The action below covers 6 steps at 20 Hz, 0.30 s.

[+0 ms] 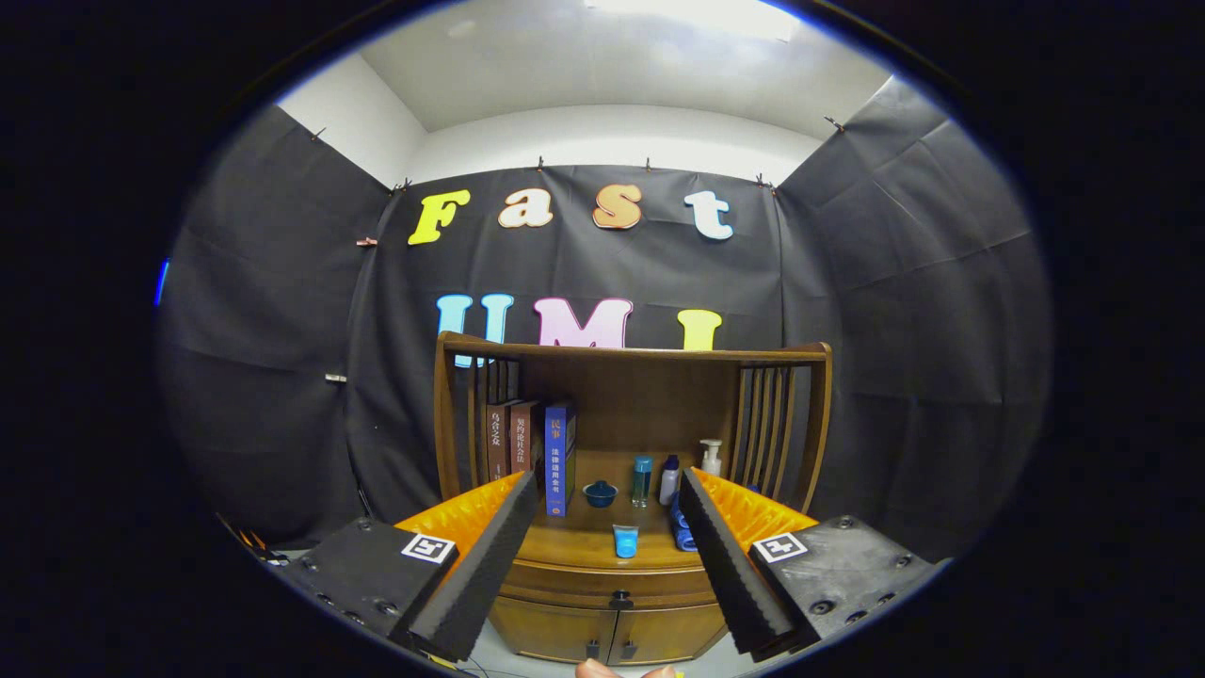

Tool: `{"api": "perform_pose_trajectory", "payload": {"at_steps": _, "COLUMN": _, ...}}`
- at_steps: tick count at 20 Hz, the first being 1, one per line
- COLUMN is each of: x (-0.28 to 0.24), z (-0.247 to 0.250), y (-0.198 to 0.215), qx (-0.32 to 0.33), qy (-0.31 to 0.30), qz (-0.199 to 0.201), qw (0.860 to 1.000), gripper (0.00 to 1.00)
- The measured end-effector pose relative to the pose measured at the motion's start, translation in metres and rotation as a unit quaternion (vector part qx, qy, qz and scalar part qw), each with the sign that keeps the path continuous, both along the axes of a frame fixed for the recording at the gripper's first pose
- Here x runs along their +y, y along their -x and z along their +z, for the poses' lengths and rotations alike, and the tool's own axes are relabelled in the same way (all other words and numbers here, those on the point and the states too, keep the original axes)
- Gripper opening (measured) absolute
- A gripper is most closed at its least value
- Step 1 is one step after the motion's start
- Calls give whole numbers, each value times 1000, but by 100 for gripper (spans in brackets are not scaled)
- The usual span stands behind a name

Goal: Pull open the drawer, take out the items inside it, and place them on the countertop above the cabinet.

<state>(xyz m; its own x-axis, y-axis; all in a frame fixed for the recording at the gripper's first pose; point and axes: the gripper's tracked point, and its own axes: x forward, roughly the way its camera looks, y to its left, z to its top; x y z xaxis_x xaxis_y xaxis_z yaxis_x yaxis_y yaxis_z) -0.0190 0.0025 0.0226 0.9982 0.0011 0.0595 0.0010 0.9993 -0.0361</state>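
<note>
Drawer (pixel 617 586) of the wooden cabinet (pixel 612 631) is closed; it lies directly under the worktop (pixel 574 546), its long axis runs from side to side, and its front with one dark knob (pixel 620 597) faces the hand-held gripper (pixel 602 565). Below it are two cabinet doors (pixel 555 633), each with one small dark handle.

The hand-held gripper is spread wide and holds nothing; its two black foam fingers (pixel 480 574) stand apart, and the drawer and the worktop are seen between and beyond them.

On the worktop I count three upright books (pixel 527 447) near the left back corner, with the blue one nearest to the middle. At the back stand one dark blue bowl (pixel 600 492), one teal bottle (pixel 641 480), one white bottle with dark cap (pixel 669 480) and one white pump bottle (pixel 712 459). One light blue cup (pixel 625 540) stands near the front edge. One blue thing (pixel 682 529) lies just beside the right finger; I cannot tell what it is.
</note>
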Motion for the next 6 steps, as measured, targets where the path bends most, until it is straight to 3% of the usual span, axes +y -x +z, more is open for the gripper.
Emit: {"api": "perform_pose_trajectory", "payload": {"at_steps": 6, "x": 1, "z": 0, "y": 0, "qx": 1, "qy": 0, "qz": 1, "qw": 1000, "gripper": 99}}
